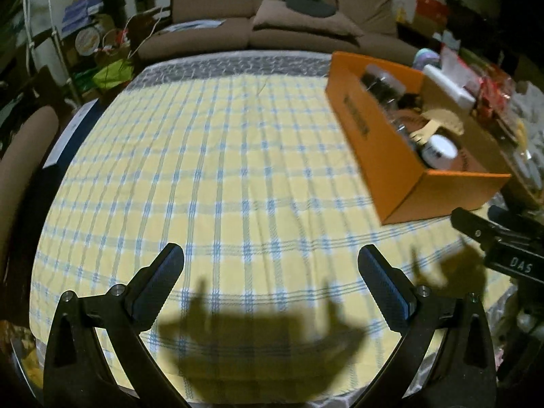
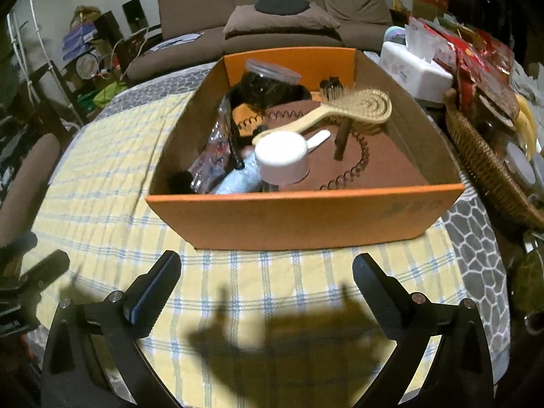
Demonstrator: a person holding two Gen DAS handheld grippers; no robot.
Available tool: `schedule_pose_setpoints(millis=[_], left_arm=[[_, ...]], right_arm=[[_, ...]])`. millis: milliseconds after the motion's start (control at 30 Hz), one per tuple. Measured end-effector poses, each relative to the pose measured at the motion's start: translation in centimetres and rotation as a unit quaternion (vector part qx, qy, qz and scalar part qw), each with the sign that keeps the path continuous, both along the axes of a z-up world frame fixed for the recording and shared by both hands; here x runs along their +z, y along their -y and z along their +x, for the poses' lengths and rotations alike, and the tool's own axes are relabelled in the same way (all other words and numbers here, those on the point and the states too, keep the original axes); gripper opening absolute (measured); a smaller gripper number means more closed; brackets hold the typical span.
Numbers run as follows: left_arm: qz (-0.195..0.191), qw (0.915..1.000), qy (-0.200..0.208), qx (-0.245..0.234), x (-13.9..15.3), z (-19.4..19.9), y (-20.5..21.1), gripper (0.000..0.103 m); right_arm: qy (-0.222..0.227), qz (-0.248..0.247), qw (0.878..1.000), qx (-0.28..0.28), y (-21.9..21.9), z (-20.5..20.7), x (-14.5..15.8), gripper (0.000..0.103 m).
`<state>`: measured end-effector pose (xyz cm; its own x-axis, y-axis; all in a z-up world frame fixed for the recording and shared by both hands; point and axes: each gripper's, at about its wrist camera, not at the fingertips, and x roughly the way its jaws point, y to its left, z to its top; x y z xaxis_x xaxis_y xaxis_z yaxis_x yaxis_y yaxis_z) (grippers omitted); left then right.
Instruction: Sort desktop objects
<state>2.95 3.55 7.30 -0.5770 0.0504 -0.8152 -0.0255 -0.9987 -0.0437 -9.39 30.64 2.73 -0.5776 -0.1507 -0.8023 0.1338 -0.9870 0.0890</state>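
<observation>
- Orange box (image 2: 299, 217) straight ahead of the right tongs (image 2: 267, 272), on a yellow cloth with blue checks (image 1: 210, 156); ahead and to the right of the left tongs (image 1: 271, 265).
- Packed inside: pale wooden hairbrush (image 2: 353, 108), white measuring scoop (image 2: 282, 159) nearest the right tongs, clear lidded jar (image 2: 272, 78) at the far end, brown mat with coiled wire edge (image 2: 377, 159), crinkled clear packet (image 2: 214, 149) along the left wall.
- Under the checked cloth, a grey cobble-patterned cover (image 2: 476, 238), showing at the right and far edges.
- Beyond the table, a brown sofa (image 1: 272, 10) with a cushion and a domed silver object on top; cluttered shelves far left.
- Right of the box, just beside it: white tissue box (image 2: 414, 68), wicker basket (image 2: 486, 166), red packaging.
- Wide bare cloth ahead and left of the left tongs, out to the rounded table edge; only a narrow strip of cloth between the right tongs and the near wall of the box.
- Left tongs: jaws spread wide, nothing between them.
- Right tongs: jaws spread wide, nothing held; also glimpsed at the right edge of the left view, lettered "DAS" (image 1: 520, 265).
- Dark print on the box's long side and near wall, too blurred to read.
- Tong shadows on the cloth just beneath both pairs.
</observation>
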Motion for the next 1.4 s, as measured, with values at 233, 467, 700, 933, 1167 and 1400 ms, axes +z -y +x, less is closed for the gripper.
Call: schedule_pose_setpoints(millis=[233,467,700,933,1167,1400], left_arm=[[-0.01,0.9998,0.01,0.013,-2.7,-0.7,0.1,0.103],[-0.026,0.9988,0.022,0.033,-5.2,-1.7,0.5,0.103],[-0.03,0.9979,0.032,0.048,-7.4,-2.6,0.7,0.103],[-0.023,0.9978,0.004,0.062,-7.7,-2.1,0.6,0.103],[-0.019,0.9978,0.004,0.063,-7.6,-2.1,0.8,0.103],[-0.019,0.9978,0.004,0.063,-7.6,-2.1,0.8,0.103]], right_arm=[[0.006,0.012,1.0,0.002,1.5,-1.0,-3.0,0.102],[0.008,0.012,1.0,0.002,2.2,-1.6,-5.0,0.102],[0.005,0.023,1.0,0.008,2.9,-2.4,-5.9,0.102],[0.006,0.012,1.0,-0.009,2.9,-2.8,-6.6,0.102],[-0.006,0.046,0.999,-0.005,3.7,-2.5,-7.1,0.103],[-0.008,0.051,0.999,-0.01,3.8,-2.5,-7.3,0.103]])
